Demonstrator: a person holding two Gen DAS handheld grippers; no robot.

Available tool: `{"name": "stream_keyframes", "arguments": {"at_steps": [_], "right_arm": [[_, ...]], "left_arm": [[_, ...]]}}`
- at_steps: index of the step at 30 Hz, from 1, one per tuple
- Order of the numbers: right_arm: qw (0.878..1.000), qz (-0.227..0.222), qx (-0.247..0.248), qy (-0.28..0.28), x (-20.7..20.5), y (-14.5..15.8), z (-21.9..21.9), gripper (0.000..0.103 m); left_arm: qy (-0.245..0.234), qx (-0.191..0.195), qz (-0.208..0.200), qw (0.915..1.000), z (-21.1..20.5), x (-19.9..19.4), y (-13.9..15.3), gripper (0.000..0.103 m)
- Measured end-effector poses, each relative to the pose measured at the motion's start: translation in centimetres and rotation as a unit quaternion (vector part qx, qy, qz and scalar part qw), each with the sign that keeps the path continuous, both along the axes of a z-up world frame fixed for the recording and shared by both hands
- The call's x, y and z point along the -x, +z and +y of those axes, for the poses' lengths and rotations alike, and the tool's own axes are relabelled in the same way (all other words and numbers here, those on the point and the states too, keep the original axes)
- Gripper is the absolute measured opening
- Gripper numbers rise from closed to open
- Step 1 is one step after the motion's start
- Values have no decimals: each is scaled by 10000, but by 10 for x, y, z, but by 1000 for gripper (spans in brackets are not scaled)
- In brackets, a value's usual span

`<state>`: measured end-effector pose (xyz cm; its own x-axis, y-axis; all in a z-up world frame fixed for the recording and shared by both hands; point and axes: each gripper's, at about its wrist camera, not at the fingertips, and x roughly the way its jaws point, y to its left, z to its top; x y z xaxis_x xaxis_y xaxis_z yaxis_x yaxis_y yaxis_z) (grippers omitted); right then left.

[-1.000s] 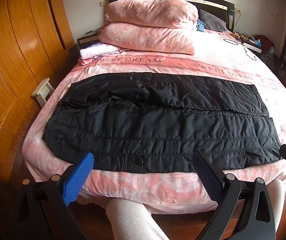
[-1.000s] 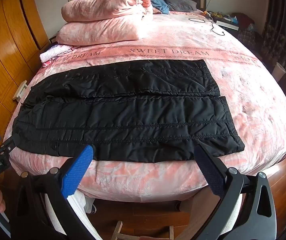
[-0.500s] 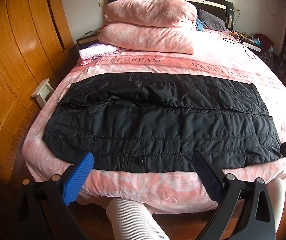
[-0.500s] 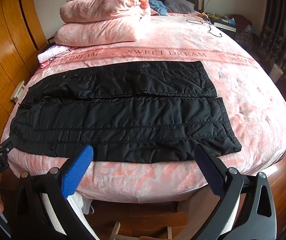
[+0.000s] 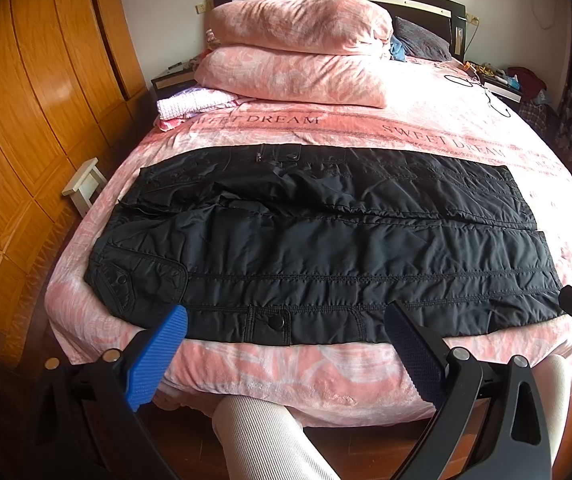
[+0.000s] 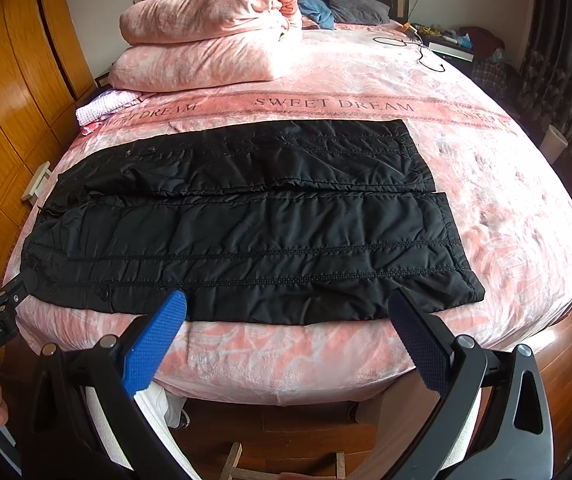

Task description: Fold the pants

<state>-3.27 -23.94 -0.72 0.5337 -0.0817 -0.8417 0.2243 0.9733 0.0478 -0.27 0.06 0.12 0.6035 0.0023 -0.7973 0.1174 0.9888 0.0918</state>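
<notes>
so both grippers hover off the near bed edge, holding nothing. left gripper [image 5: 286, 330] fingers spread wide, black pants [image 5: 326, 248] lying flat on the pink bed [image 5: 286, 364] just ahead, near hem btwn the tips. right gripper [image 6: 288, 316] also spread wide, pants [image 6: 245, 224] just beyond its tips, leg ends twd the right finger.

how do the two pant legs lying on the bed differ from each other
The near leg runs along the bed's front edge; the far leg lies behind it, toward the pillows. The near leg's cuff reaches farther right than the far leg's cuff. The near leg lies fairly smooth; the far leg is bunched and rumpled near the waist end. Both are black, quilted, side by side and flat on the pink bedspread.
</notes>
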Motion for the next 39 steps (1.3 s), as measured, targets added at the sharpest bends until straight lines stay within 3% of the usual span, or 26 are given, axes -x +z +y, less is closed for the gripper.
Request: {"name": "stream_keyframes", "arguments": {"at_steps": [39], "right_arm": [[10000,43,-6,0,-3,-4,-2,101]], "left_arm": [[-9,-17,18,10000,-6,3,-5,99]]}}
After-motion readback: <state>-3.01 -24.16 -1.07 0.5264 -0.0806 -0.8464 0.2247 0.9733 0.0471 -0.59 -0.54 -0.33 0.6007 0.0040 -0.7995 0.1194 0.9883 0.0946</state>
